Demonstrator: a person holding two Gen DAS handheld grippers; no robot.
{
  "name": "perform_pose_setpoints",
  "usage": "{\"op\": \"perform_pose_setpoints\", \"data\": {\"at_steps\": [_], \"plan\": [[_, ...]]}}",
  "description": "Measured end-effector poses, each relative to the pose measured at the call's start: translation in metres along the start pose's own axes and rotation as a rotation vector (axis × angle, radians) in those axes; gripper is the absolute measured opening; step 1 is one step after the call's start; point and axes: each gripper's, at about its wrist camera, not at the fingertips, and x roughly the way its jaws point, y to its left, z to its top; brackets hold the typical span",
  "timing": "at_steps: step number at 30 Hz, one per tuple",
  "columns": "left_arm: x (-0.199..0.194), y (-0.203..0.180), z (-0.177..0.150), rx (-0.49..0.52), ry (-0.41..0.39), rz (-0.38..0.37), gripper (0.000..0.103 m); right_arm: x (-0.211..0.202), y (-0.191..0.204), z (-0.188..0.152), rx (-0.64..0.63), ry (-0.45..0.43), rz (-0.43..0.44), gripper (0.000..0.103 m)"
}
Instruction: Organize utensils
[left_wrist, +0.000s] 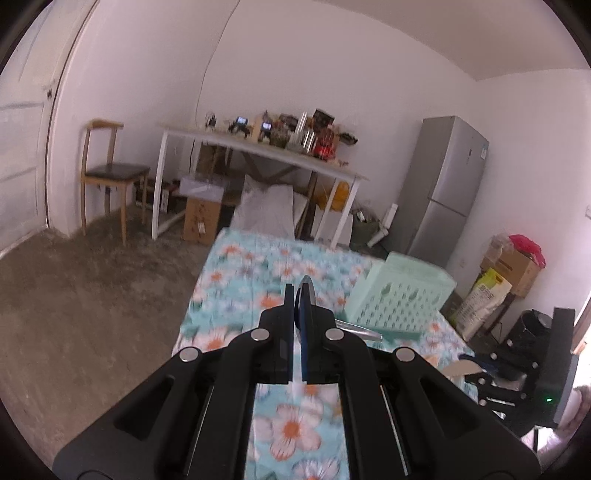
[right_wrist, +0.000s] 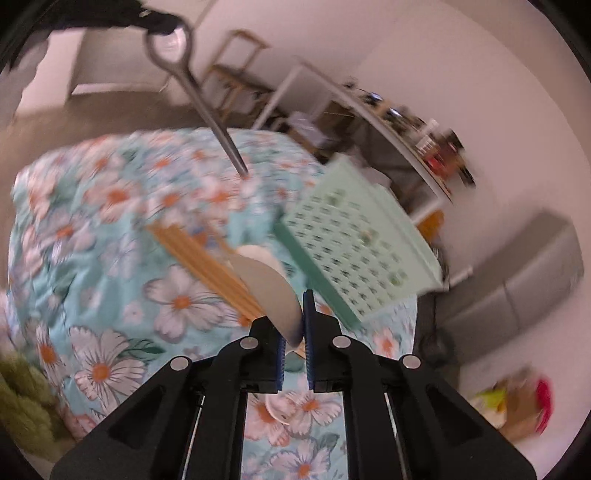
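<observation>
My left gripper (left_wrist: 300, 295) is shut on a metal utensil whose handle (left_wrist: 360, 330) sticks out to the right. From the right wrist view the same utensil (right_wrist: 195, 92) hangs from the left gripper (right_wrist: 155, 20) above the floral table. My right gripper (right_wrist: 295, 314) is shut on a beige ceramic spoon (right_wrist: 266, 284), held above the table. Wooden chopsticks (right_wrist: 199, 258) lie on the cloth under it. A mint-green perforated basket (right_wrist: 354, 243) stands to the right; it also shows in the left wrist view (left_wrist: 399, 295).
The table wears a turquoise floral cloth (left_wrist: 258, 266). Behind stand a white desk (left_wrist: 258, 147) with clutter, a wooden chair (left_wrist: 107, 177), a grey fridge (left_wrist: 443, 188) and boxes (left_wrist: 513, 266). A green fuzzy object (right_wrist: 22, 402) lies at the left edge.
</observation>
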Motion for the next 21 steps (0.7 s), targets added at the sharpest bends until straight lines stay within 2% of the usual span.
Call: {"op": "perform_pose_setpoints", "data": {"at_steps": [4, 8, 12, 16, 21], "plan": [[0.003, -0.031, 0.036, 0.073, -0.076, 0.001, 0.002, -0.012, -0.036, -0.016, 0.163, -0.039, 0.004, 0.008], [0.016, -0.069, 0.069, 0.180, -0.106, 0.014, 0.002, -0.020, -0.066, -0.035, 0.298, -0.087, 0.002, 0.008], [0.051, -0.110, 0.095, 0.304, -0.054, 0.036, 0.002, -0.023, -0.086, -0.052, 0.404, -0.135, -0.001, 0.008], [0.086, -0.139, 0.106, 0.405, 0.012, 0.078, 0.002, -0.027, -0.101, -0.066, 0.493, -0.178, 0.010, 0.008], [0.146, -0.165, 0.109, 0.510, 0.164, 0.134, 0.002, -0.033, -0.121, -0.078, 0.583, -0.220, 0.031, 0.008]]}}
